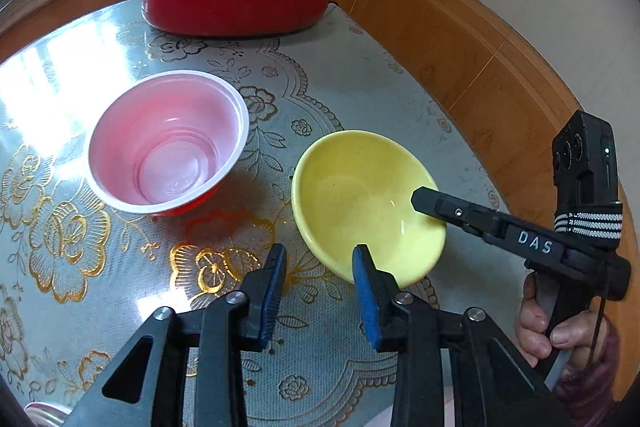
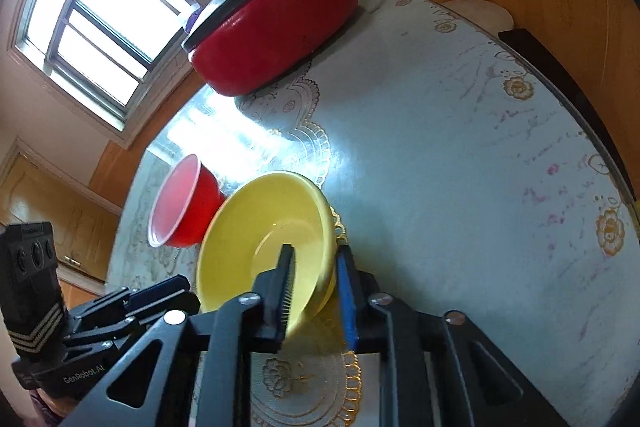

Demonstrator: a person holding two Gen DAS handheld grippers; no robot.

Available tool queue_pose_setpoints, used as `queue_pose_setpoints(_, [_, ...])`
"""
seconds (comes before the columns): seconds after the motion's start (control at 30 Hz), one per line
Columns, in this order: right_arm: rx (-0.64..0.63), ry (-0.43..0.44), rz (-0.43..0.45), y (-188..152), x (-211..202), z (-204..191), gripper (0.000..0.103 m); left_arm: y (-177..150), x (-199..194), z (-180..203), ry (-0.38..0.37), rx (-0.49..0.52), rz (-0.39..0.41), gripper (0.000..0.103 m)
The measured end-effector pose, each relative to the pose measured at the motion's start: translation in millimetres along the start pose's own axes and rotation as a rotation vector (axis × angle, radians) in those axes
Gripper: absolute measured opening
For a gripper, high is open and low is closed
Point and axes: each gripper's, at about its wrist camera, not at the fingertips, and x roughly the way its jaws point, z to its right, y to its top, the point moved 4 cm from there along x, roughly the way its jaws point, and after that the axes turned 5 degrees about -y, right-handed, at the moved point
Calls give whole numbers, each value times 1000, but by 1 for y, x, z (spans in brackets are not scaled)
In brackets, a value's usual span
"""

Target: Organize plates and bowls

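My right gripper [image 2: 314, 291] clamped on near rim of yellow bowl [image 2: 264, 239], bowl tipped on table [image 2: 460, 155] beside red bowl [image 1: 168, 143]. Left gripper [image 1: 320, 291] narrow, empty. Yellow looks glazed, slick, breakable; rim pinch best, lift gently

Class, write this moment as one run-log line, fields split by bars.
right gripper: jaws shut on yellow bowl rim | left gripper: holds nothing, near bowl | red bowl: untouched on table
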Motion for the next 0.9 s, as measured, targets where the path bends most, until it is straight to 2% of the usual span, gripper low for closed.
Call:
queue_pose_setpoints(0.03, [-5, 3, 0, -1, 2, 0, 11, 1, 5, 0, -11, 5, -14, 24])
queue_pose_setpoints(0.17, [-34, -15, 14, -3, -1, -1, 10, 2, 7, 1, -15, 16, -1, 20])
queue_pose_setpoints(0.3, [-31, 16, 5, -8, -10, -3, 10, -5, -11, 6, -30, 18, 25, 20])
queue_pose_setpoints(0.47, [-72, 48, 43, -17, -44, -23, 10, -21, -48, 12, -48, 41, 73, 20])
queue_pose_setpoints(0.73, [-180, 93, 105, -60, -115, -59, 10, -81, -111, 34, -139, 53, 115, 20])
queue_pose_setpoints(0.9, [-214, 84, 86, -95, -135, -70, 10, -120, -118, 39, -161, 50, 73, 20])
